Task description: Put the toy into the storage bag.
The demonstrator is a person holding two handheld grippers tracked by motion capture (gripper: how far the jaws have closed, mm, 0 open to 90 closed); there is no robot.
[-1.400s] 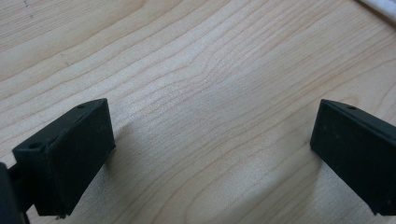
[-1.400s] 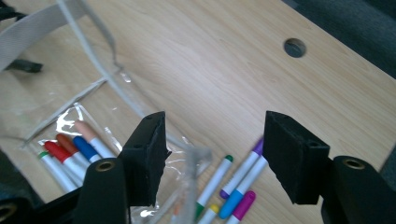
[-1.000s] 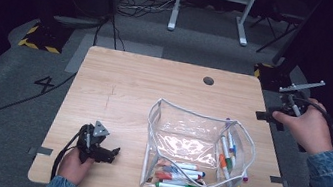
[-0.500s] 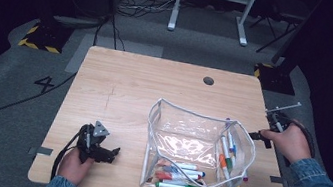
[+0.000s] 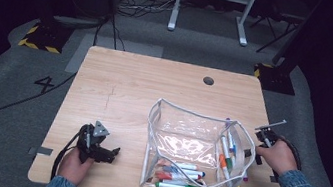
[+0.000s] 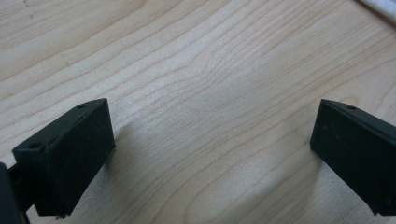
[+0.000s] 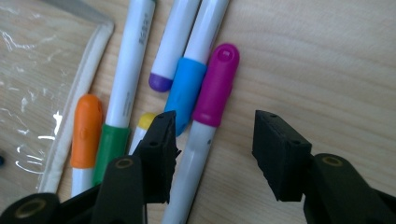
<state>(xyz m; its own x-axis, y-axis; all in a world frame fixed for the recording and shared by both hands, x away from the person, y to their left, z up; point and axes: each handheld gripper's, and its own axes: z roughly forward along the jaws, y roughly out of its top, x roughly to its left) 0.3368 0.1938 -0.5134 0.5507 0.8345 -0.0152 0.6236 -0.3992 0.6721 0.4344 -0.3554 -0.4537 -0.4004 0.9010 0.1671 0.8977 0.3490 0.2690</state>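
Right gripper (image 7: 212, 154): seen in the high view (image 5: 262, 139) at the right edge of the tabletop (image 5: 145, 85), just beside the right side of the clear pouch (image 5: 192, 143). Its jaws stand partly open and have just been closing. In the right gripper view the magenta-capped marker (image 7: 205, 126) lies between the jaws, close against the left one; the pads do not press on it, and a gap of bare wood shows on its right. The marker lies flat on the tabletop, cap toward the far end.

Just left of it lie a blue-capped marker (image 7: 187, 88), a purple-tipped marker (image 7: 170, 46), a yellow-tipped marker (image 7: 144, 123), a green-capped marker (image 7: 112, 140) and an orange-capped marker (image 7: 86, 130), all side by side. The orange one lies against the white edge of the pouch.

Left gripper (image 5: 104, 153): held at the near left of the tabletop, well apart from the pouch. In the left gripper view (image 6: 212, 154) its jaws stand wide open over bare wood, with nothing between them.

Further markers (image 5: 177, 173) lie along the near wall of the pouch.
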